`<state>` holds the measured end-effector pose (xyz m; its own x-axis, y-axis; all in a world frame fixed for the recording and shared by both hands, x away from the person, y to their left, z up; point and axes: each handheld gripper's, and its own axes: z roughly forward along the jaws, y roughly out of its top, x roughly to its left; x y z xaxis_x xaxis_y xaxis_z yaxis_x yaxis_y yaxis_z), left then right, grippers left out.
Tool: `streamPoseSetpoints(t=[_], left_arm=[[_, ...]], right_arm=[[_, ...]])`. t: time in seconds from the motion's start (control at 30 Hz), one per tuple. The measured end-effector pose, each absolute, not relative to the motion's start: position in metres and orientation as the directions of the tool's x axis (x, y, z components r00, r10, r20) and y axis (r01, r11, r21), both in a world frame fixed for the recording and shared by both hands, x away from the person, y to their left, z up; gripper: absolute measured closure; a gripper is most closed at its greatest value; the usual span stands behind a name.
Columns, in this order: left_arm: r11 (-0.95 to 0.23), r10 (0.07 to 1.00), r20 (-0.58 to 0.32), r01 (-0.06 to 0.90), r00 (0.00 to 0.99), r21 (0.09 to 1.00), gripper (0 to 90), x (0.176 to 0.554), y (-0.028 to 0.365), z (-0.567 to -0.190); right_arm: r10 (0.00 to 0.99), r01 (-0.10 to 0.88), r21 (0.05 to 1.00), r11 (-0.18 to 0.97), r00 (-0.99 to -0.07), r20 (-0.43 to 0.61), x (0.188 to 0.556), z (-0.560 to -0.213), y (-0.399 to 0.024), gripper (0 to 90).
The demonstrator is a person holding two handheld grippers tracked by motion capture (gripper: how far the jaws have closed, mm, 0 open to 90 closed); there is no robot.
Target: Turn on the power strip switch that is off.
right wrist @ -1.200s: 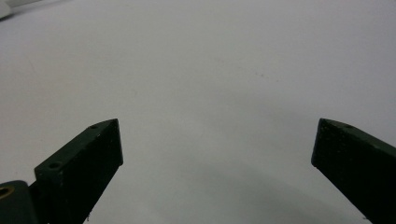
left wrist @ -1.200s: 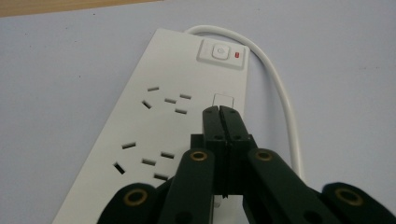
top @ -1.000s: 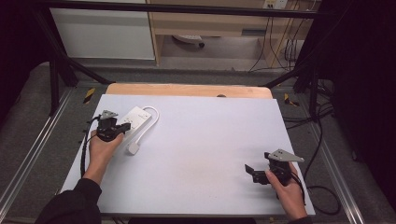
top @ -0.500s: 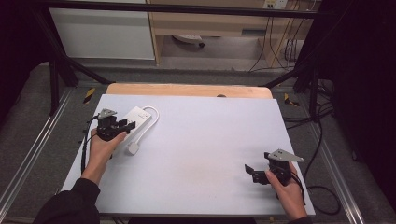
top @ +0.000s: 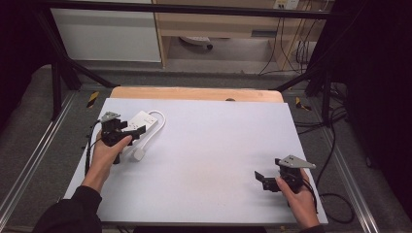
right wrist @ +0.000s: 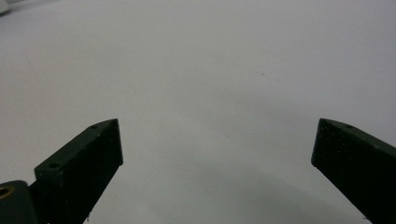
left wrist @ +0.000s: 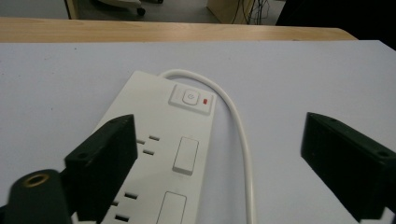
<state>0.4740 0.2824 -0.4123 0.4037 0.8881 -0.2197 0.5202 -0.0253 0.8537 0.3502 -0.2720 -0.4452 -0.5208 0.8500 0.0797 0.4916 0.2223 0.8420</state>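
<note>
While the left gripper point(left wrist: 219, 163) hangs over the power strip point(left wrist: 161, 154) on the tabletop point(top: 218, 145), its jaws just opened wide with strip and cord point(left wrist: 240, 135) between them ungripped, the next move seems a fresh grasp; the right gripper point(right wrist: 217, 172) rests apart, jaws released.

White power strip point(left wrist: 159, 154), red indicator point(left wrist: 207, 100); pale grey table point(top: 214, 160).

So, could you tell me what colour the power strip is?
White power strip, clearest in the left gripper view.
</note>
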Motion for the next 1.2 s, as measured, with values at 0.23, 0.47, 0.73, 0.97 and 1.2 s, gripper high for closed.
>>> streamPoseSetpoints(t=[0.23,0.47,0.73,0.97,1.2], left_arm=[[-0.058,0.902,-0.174,0.510,0.394,0.858,8.2,0.472,0.275,-0.409],[-0.048,0.905,-0.177,0.506,0.387,0.861,8.2,0.467,0.272,-0.399],[-0.054,0.907,-0.167,0.502,0.386,0.863,7.8,0.456,0.278,-0.390],[-0.060,0.898,-0.166,0.488,0.407,0.871,7.3,0.439,0.279,-0.381],[-0.077,0.882,-0.158,0.466,0.445,0.881,6.8,0.420,0.278,-0.373]], right_arm=[[0.847,0.487,0.845,0.221,-0.525,0.081,0.350,-0.445,-0.272,2.5],[0.846,0.486,0.847,0.216,-0.526,0.086,0.350,-0.444,-0.272,2.4],[0.850,0.486,0.847,0.217,-0.521,0.081,0.351,-0.445,-0.272,2.6],[0.845,0.483,0.850,0.210,-0.528,0.091,0.350,-0.443,-0.272,2.4],[0.847,0.480,0.851,0.212,-0.525,0.085,0.350,-0.444,-0.272,2.3]])
